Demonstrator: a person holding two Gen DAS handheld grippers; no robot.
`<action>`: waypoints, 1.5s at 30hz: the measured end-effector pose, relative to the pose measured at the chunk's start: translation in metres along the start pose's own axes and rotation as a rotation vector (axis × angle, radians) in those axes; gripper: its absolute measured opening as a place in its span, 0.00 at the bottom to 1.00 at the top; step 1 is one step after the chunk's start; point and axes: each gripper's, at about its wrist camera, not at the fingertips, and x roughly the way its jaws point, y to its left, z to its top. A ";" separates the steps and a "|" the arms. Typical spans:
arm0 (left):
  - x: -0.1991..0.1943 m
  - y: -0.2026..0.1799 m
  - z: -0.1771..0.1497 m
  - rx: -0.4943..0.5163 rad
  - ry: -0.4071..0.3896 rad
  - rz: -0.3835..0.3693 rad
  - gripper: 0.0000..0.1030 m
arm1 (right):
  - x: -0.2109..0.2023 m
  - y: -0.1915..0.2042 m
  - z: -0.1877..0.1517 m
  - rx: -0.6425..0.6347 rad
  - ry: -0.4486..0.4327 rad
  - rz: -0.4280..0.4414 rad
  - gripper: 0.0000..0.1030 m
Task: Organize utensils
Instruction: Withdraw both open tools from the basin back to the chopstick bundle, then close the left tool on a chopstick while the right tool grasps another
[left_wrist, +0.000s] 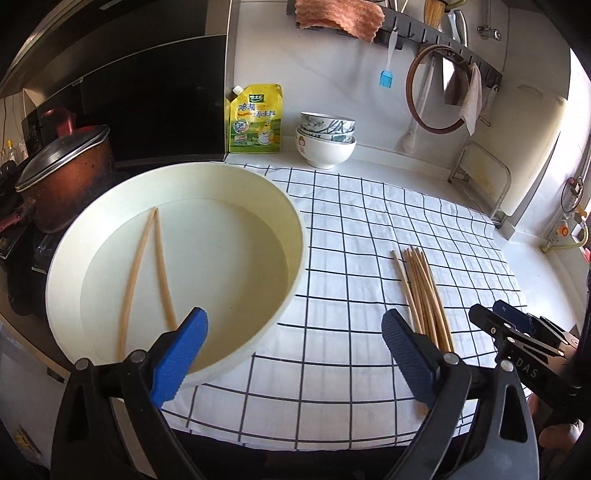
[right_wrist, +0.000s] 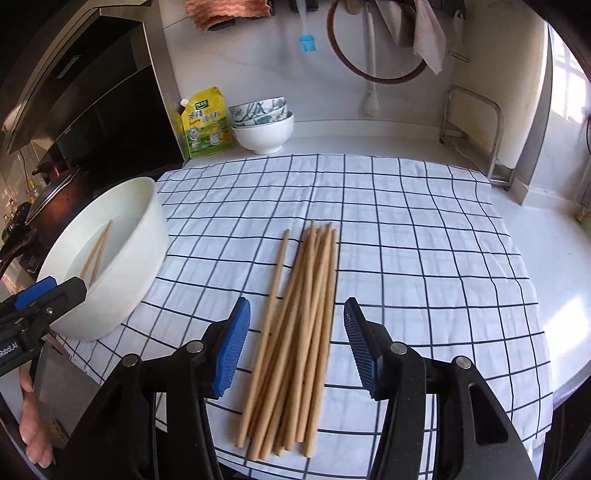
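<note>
Many chopsticks (right_wrist: 295, 332) on cloth between right gripper (right_wrist: 295, 343) fingers, untouched.

Checked cloth (right_wrist: 424, 236) spread over the white counter (right_wrist: 576, 295). At the back wall, a yellow pouch (left_wrist: 255, 119) stands just beside stacked bowls (left_wrist: 325, 142). Left, a lidded pot (left_wrist: 70, 173). A blue brush (left_wrist: 386, 78) and an orange rag (left_wrist: 340, 16) hang on the rail above.
</note>
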 end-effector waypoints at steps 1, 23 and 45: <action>0.001 -0.005 -0.001 0.004 0.004 -0.010 0.91 | 0.001 -0.005 -0.002 0.007 0.004 -0.007 0.49; 0.050 -0.057 -0.019 0.065 0.119 -0.048 0.91 | 0.041 -0.029 -0.026 0.004 0.119 -0.013 0.49; 0.073 -0.064 -0.026 0.058 0.174 -0.053 0.91 | 0.047 -0.032 -0.032 -0.017 0.138 -0.030 0.49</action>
